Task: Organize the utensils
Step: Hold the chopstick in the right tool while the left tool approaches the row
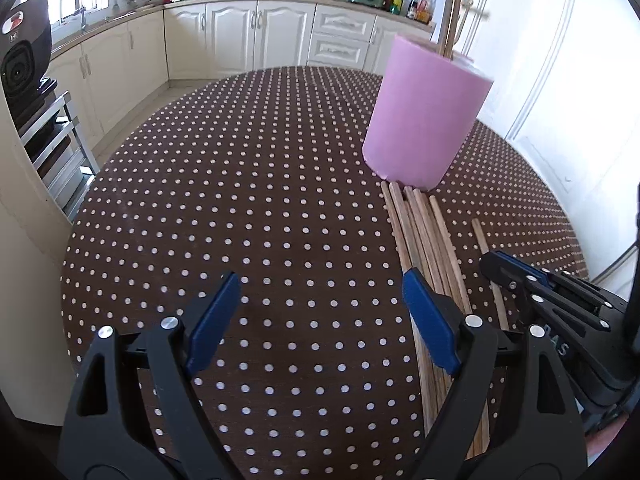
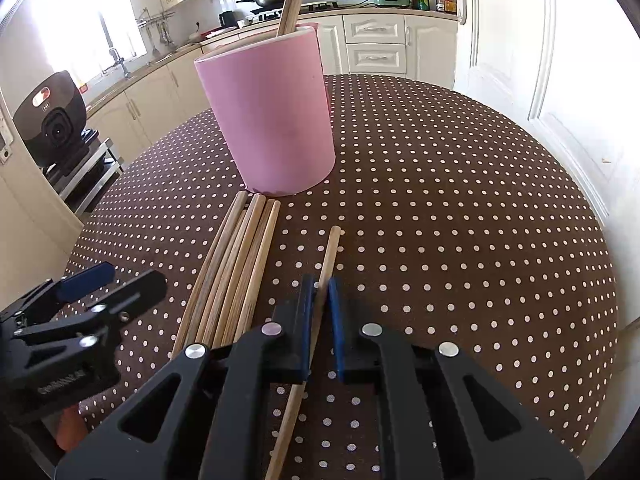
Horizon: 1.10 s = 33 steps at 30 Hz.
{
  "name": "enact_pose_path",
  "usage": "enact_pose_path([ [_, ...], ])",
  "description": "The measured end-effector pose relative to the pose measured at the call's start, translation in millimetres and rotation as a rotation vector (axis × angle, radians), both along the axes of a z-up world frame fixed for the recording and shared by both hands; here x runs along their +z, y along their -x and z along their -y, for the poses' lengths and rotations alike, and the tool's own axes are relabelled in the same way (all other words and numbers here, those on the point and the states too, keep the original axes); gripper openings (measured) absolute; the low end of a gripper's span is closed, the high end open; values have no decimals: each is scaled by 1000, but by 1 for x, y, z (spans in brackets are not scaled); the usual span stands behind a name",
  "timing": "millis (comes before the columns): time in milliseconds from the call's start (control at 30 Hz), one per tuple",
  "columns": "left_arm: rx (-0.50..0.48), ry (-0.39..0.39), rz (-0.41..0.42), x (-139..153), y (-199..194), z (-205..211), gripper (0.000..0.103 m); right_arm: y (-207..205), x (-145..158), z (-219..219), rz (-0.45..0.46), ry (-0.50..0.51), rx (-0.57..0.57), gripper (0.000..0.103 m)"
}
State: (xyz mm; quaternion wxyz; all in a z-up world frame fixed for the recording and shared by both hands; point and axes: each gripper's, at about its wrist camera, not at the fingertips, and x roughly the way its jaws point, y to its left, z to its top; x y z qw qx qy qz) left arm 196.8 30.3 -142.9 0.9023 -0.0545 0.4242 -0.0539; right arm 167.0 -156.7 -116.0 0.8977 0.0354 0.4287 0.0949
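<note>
One chopstick (image 2: 325,264) between right tongs (image 2: 320,300), beside bundle (image 2: 236,264).

Your table (image 2: 460,208) wears a matt brown cloth with woven-looking white dots. The chopsticks (image 2: 240,264) lying on it are bare, pale wood with visible grain, unvarnished by the look of it. The pink cup (image 2: 272,120) has a smooth, matt surface, possibly plastic. Your 2 grippers, left (image 1: 320,308) and right (image 2: 319,316), are black matt plastic with blue rubbery pads (image 1: 428,320) and shiny metal rivets.
</note>
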Motion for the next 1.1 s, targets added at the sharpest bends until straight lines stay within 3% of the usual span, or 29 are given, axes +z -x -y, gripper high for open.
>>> enact_pose_path([
  [167, 0, -34, -20, -1, -6, 14, 82, 0, 0, 2, -3, -16, 0, 7],
  [333, -31, -9, -27, 0, -8, 26, 82, 1, 0, 7, -6, -35, 1, 8],
  [500, -20, -64, -30, -4, -8, 38, 82, 0, 1, 13, -9, -58, 2, 8],
  [1100, -14, -76, -25, -2, -11, 36, 83, 1, 1, 15, -10, -61, 4, 8],
])
